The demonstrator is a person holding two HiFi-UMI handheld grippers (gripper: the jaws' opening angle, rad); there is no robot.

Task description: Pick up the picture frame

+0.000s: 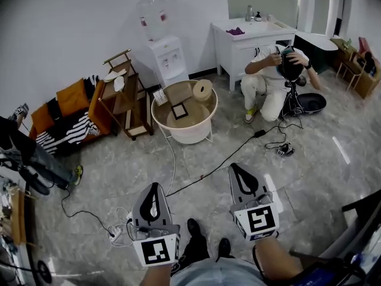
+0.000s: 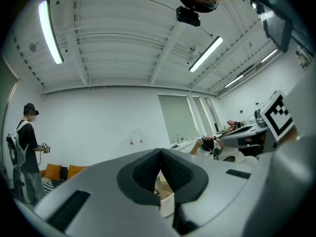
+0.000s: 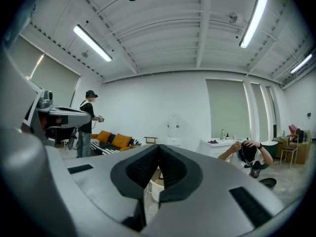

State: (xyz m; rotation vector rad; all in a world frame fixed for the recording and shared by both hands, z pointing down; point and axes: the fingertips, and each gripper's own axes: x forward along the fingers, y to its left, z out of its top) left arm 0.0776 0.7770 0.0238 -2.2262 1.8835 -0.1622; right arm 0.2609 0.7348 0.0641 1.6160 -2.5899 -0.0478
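A small dark picture frame (image 1: 179, 110) lies on the round white table (image 1: 189, 133) at the middle of the room, beside a brown sheet and a tan roll (image 1: 202, 90). My left gripper (image 1: 153, 189) is held level over the floor, well short of the table, its jaws shut with nothing between them. My right gripper (image 1: 237, 170) hangs beside it, also level, shut and empty. In the left gripper view the closed pads (image 2: 160, 154) meet in front of the white table (image 2: 167, 200). In the right gripper view the closed pads (image 3: 159, 149) likewise hide most of the table (image 3: 156, 187).
A person (image 1: 275, 79) crouches by a white cabinet (image 1: 250, 40) at the back right. A water dispenser (image 1: 164, 46), wooden shelf (image 1: 126, 97) and orange-cushioned sofa (image 1: 65, 115) line the back left. Cables (image 1: 226, 157) run across the grey floor. Another person (image 2: 27, 152) stands at left.
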